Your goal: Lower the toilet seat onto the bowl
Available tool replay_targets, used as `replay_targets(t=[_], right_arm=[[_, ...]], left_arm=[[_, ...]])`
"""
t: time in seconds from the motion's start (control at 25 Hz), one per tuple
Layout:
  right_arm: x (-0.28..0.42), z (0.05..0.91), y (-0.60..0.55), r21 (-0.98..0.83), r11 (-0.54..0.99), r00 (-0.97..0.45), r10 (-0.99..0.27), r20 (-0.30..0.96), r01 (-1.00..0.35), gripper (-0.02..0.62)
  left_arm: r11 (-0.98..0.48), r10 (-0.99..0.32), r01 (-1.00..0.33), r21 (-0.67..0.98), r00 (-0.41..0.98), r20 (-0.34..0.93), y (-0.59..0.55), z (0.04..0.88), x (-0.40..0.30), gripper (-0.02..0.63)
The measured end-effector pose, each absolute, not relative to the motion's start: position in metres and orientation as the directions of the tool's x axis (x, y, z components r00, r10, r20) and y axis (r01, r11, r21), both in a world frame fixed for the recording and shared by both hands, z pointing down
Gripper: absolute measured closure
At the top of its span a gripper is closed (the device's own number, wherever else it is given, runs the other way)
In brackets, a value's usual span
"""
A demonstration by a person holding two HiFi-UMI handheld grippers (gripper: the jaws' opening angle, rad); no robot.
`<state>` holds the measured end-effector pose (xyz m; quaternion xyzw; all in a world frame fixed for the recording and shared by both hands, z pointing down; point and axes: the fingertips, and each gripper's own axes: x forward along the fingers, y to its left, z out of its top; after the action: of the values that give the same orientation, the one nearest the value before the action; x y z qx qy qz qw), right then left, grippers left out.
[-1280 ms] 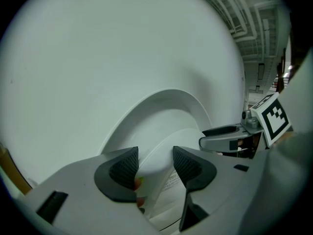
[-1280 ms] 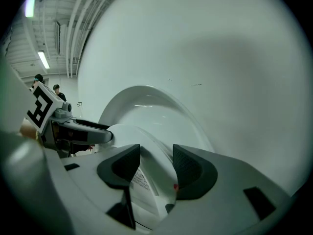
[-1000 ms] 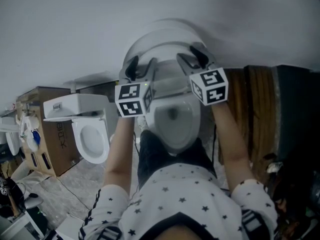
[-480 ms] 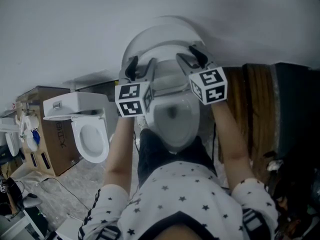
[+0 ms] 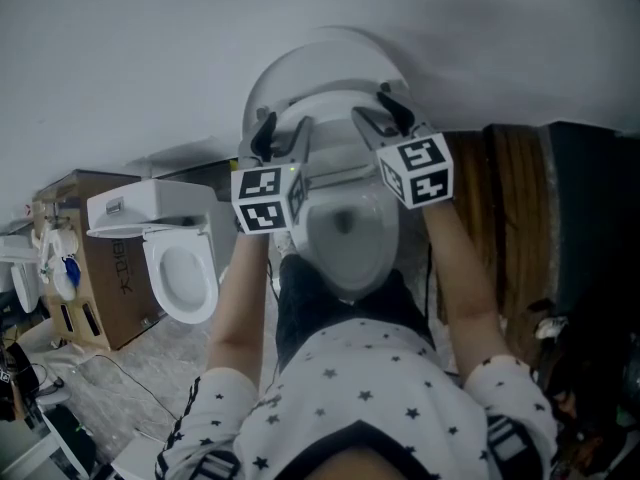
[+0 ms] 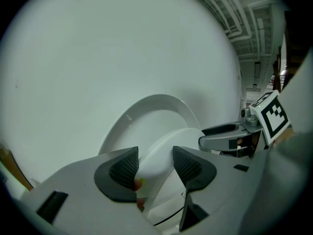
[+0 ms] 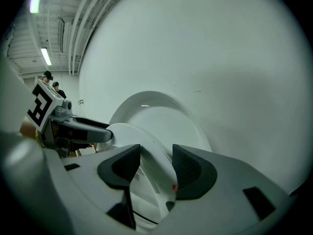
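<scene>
Two forearms stretch out from a star-print shirt [image 5: 370, 398], one gripper each, both up at the toilet.

L gripper [image 5: 282, 136] is clamped on the toilet seat [image 5: 332, 94] on its left side. Its own view shows the white rim filling the gap btwn the dark pads [image 6: 124, 166]. R gripper [image 5: 385, 116] does the same on the other side, jaws wide but closed on the thick rim, pads [image 7: 188, 165] hard against it. Marker cubes face the camera, approx level w/ each other.

Below and btwn them, the bowl [image 5: 350, 243] sits open, water at the bottom, nothing on its rim. The seat is raised, tipped a little fwd of the lid [image 5: 320, 56], which stands behind it near the wall [image 5: 150, 48].

Progress, as I read it: grip is made on both sides and the seat is off the lid, but it isn't on the bowl yet. Nearly the whole swing down is left.

Hard to read:
- The hinge and the back of the bowl rim are covered by grippers and cubes.
- The steep look-down hides the seat's real angle.
- The right edge is dark, w/ only a wood panel [image 5: 510, 208] clear.

A 2nd toilet [image 5: 180, 268] and a cardboard box [image 5: 95, 268] sit off left, well apart.
</scene>
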<state>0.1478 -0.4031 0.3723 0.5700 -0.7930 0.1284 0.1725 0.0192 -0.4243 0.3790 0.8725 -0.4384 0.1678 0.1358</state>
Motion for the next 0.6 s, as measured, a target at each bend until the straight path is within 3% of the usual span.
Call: replay_targets(t=[0.6], right_arm=[[0.145,0.369,-0.380,0.002,0.318,-0.287,-0.859,0.424,-0.948,0.380]], left_arm=[[-0.586,-0.719,-0.806,0.079,0.563,0.407,-0.401,0.375,0.017,0.382]])
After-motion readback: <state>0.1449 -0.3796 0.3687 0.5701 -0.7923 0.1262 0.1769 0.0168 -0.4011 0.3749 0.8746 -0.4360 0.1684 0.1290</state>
